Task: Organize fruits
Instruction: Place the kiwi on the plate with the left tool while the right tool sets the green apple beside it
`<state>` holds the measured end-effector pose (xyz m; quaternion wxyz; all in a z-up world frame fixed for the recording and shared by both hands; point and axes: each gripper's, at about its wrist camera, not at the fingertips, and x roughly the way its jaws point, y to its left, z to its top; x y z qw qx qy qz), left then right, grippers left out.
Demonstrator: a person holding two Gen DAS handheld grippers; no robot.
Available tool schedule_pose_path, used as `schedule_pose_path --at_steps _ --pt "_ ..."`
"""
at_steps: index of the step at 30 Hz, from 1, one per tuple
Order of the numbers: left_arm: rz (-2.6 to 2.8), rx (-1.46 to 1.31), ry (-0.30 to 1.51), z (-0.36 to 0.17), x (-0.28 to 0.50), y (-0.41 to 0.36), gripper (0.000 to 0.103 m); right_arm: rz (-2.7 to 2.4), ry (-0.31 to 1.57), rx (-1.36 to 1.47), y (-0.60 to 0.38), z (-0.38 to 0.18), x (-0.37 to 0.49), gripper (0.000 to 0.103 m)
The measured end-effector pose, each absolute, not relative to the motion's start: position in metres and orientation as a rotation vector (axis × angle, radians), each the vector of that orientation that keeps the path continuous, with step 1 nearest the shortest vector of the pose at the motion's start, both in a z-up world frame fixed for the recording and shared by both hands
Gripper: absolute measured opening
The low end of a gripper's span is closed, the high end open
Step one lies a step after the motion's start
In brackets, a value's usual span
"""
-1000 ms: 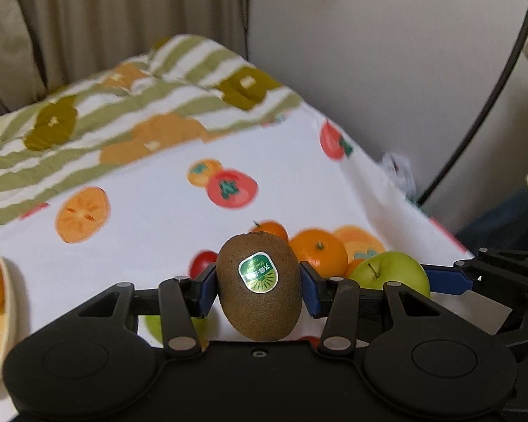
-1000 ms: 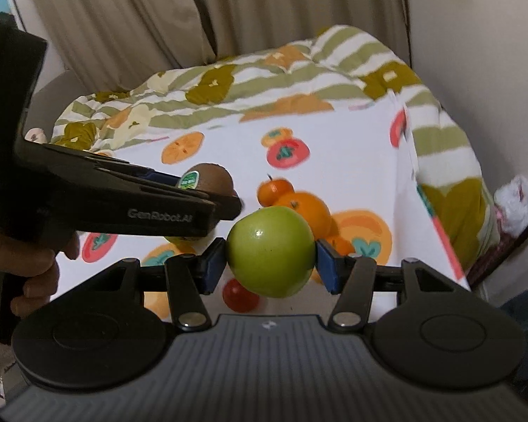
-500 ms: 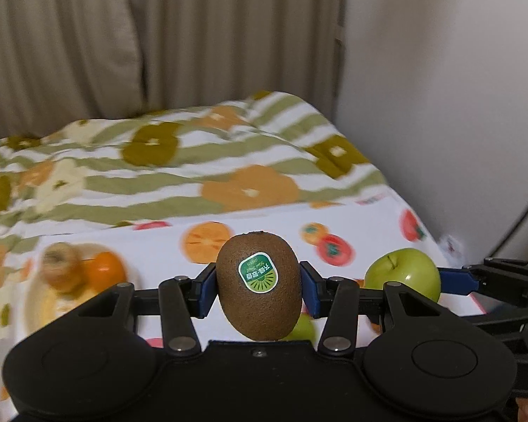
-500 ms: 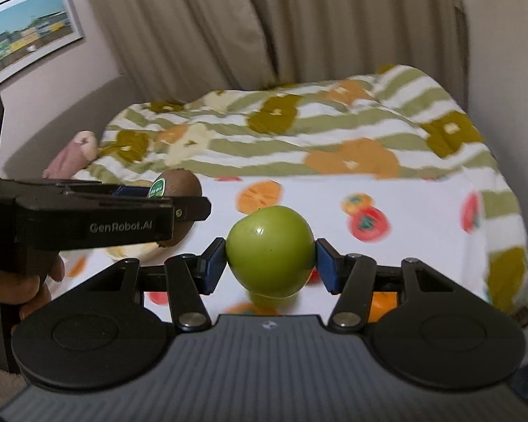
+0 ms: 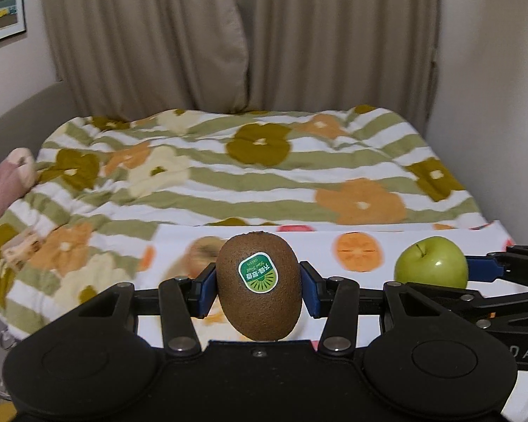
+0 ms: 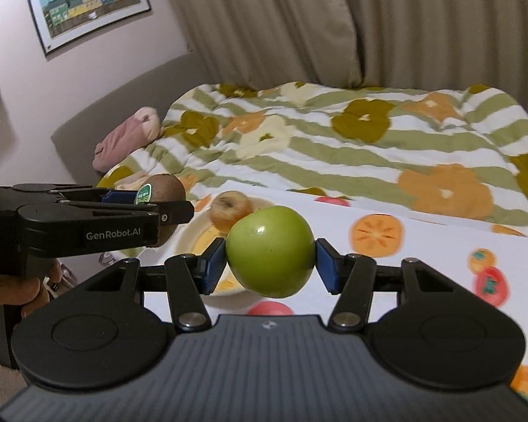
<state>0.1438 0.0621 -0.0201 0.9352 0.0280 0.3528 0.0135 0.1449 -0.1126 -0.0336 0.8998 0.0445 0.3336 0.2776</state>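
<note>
My left gripper (image 5: 259, 286) is shut on a brown kiwi (image 5: 259, 286) with a green sticker, held above the fruit-print cloth (image 5: 316, 242). The green apple (image 6: 270, 251) sits clamped between the blue pads of my right gripper (image 6: 270, 251); it also shows at the right in the left wrist view, green apple (image 5: 431, 263). In the right wrist view the left gripper (image 6: 158, 198) with its kiwi (image 6: 165, 188) hangs to the left, over a pale plate (image 6: 190, 235) that carries a brownish fruit (image 6: 230, 209). The plate is partly hidden behind both grippers.
A striped flower-print blanket (image 5: 250, 172) covers the bed behind the cloth. A pink soft toy (image 6: 126, 137) lies at the bed's left end. Beige curtains (image 5: 228, 35) and a framed picture (image 6: 88, 3) are on the walls behind. A hand (image 6: 14, 286) holds the left gripper.
Both grippers have swung left and up with their fruit, away from the pile of oranges at the cloth's right end. The plate with the brownish fruit has come into view under them.
</note>
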Motion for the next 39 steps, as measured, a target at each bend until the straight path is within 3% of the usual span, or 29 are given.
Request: schedule_pose_path --at_steps 13,24,33,36,39 --pt "-0.009 0.160 0.817 -0.082 0.198 0.145 0.052 0.497 0.805 0.104 -0.017 -0.082 0.196 0.069" --pt "-0.095 0.268 0.901 -0.141 0.235 0.155 0.052 0.371 0.879 0.149 0.004 -0.116 0.212 0.069" --pt "-0.141 0.285 0.931 -0.158 0.243 0.156 0.053 0.319 0.889 0.153 0.018 -0.123 0.218 0.070" --pt "-0.156 0.285 0.937 -0.160 0.244 0.156 0.056 0.308 0.892 0.153 0.020 -0.124 0.219 0.070" --pt "-0.169 0.289 0.895 -0.152 0.239 0.158 0.081 0.297 0.888 0.148 0.020 -0.123 0.218 0.070"
